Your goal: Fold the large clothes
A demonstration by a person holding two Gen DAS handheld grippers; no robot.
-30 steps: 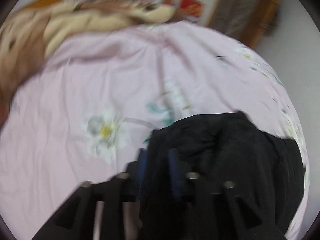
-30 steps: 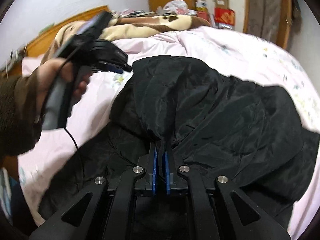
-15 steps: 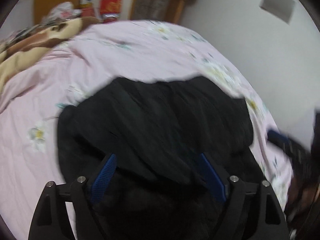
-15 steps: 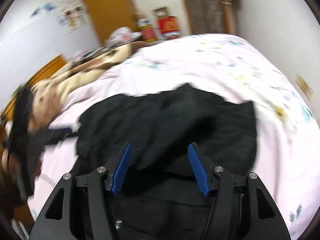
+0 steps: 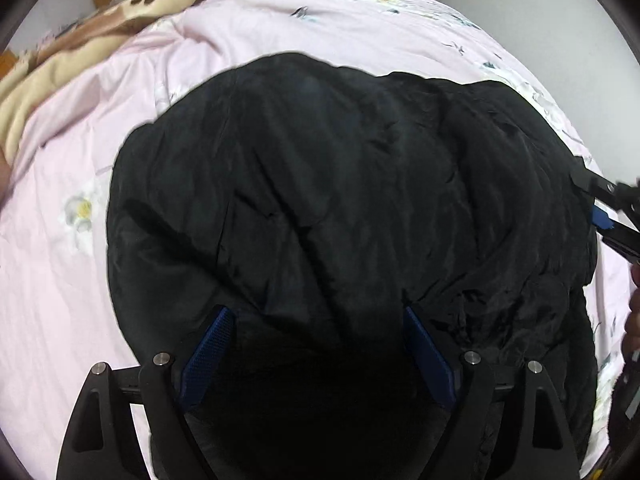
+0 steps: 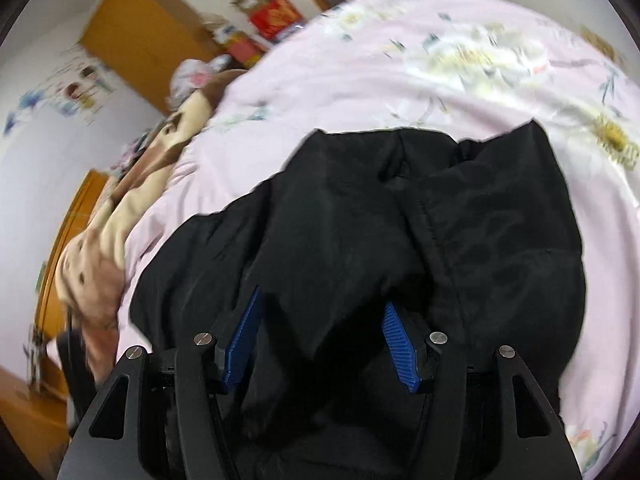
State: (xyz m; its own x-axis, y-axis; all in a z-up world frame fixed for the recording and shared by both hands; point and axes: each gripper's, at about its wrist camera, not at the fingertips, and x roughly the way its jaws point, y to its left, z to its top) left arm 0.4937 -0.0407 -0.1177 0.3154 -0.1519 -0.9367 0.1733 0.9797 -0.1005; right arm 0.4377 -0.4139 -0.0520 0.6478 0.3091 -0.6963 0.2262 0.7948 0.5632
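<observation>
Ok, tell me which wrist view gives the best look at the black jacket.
The left wrist view: the black jacket shows sharply with nearly its whole outline against the pink bedsheet. The right wrist view is motion-blurred and closer, showing mostly a folded edge and seam, with the lower part hidden behind the right gripper.

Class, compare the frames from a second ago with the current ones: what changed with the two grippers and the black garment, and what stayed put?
Both grippers let go: the left gripper and right gripper, earlier pinching the black garment, now have jaws open above it. The garment dropped into a flatter folded heap. The pink bedsheet stayed as it was.

Pink floral bedsheet (image 5: 60, 300), perhaps a blanket (image 5: 80, 44)
</observation>
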